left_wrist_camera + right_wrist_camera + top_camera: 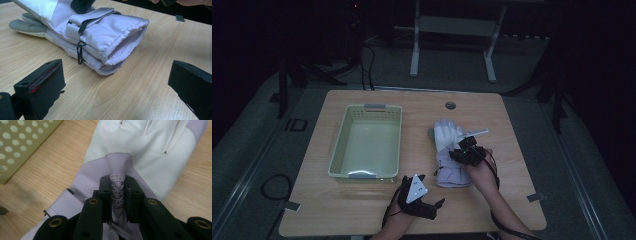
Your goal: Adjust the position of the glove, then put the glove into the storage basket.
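- The pair of gloves (pixel 449 152) lies stacked on the surface, right of the middle and toward the near edge, cuffs facing you, fingers pointing to the far edge.
- The green basket (pixel 339 142) sits on the left half of the surface, well apart from the gloves, and looks empty. By my reading, the job is to get the gloves into it, so nothing is placed yet.
- Your right gripper (pixel 117 192) is down on the top glove: its jaws are pinched narrow on a raised fold of the lilac fabric bearing a snowflake logo tab (pixel 117 190). That grip looks made; the lift and carry are left.
- Whether the pinch catches just the top glove or both, the pictures do not tell. A small clip (pixel 80 52) at the cuffs appears to join the two.
- Your left gripper (pixel 422 200) hovers near the front edge, just short of the cuffs. Its jaws stand wide apart, holding and touching nothing.
- The open cuff (pixel 125 47) faces those jaws directly, a fair spot for a second grip if the pair sags.
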